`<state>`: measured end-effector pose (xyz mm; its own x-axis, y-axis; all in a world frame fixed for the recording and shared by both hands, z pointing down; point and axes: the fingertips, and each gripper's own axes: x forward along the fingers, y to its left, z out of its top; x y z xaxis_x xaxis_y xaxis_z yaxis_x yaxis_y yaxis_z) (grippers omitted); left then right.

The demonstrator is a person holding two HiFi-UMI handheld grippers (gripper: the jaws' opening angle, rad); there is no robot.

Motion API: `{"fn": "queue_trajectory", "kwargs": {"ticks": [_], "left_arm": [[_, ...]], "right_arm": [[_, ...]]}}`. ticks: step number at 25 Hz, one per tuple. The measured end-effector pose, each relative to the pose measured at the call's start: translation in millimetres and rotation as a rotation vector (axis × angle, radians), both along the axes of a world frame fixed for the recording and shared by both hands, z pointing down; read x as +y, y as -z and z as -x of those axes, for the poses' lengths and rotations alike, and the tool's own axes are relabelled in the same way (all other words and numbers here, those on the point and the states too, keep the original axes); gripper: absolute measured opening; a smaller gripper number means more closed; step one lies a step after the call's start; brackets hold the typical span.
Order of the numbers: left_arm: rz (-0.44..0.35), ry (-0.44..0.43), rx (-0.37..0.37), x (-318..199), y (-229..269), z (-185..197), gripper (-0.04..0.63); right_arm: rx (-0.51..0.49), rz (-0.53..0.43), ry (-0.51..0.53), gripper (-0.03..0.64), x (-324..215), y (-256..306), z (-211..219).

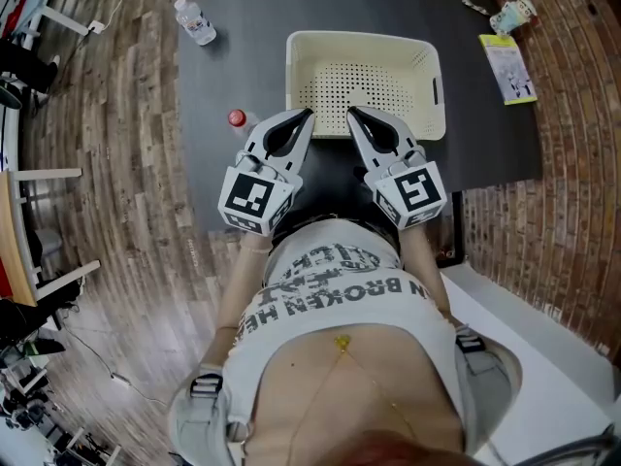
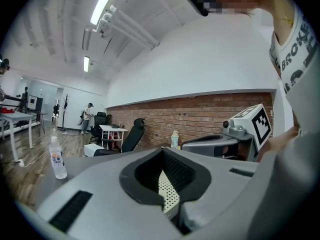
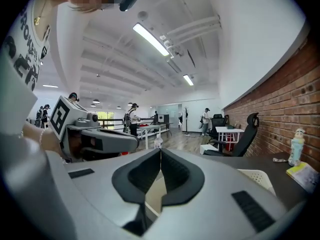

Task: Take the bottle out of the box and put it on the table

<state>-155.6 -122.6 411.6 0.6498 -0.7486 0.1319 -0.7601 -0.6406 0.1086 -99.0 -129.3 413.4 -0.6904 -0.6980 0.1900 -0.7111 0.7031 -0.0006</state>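
Observation:
A cream perforated box (image 1: 427,58) stands on the dark table (image 1: 243,27), and I see nothing inside it. A clear water bottle (image 1: 196,21) lies on the table's far left corner; it also shows as the clear bottle (image 2: 57,157) and the same bottle (image 3: 158,141) in the gripper views. A red-capped item (image 1: 237,117) stands just left of my left gripper (image 1: 308,115). Both grippers hover at the box's near rim, side by side. The left gripper (image 2: 162,150) is shut and empty. My right gripper (image 1: 351,112) is shut too, with nothing between its jaws (image 3: 160,150).
A yellow leaflet (image 1: 506,67) and a small pale bottle (image 1: 512,14) lie at the table's far right. The table's near edge runs just below the grippers. A wooden chair (image 1: 19,221) stands on the floor to the left. People move about in the room behind.

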Motion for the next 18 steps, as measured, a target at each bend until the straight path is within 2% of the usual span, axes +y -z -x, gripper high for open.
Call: {"fn": "queue_trajectory", "kwargs": {"ticks": [4,11,18], "left_arm": [[-0.038,-0.001,0.011,4,18,-4,0.006],[-0.134,-0.026,-0.002,10,54,-10,0.006],[-0.156,-0.019,-0.022,13,62,-9,0.006]], "right_arm": [[-0.048,-0.062,0.028,0.008,6,19,14],[-0.100,-0.114,0.029,0.008,11,46,24],[-0.097,-0.131,0.032,0.008,14,52,26]]}}
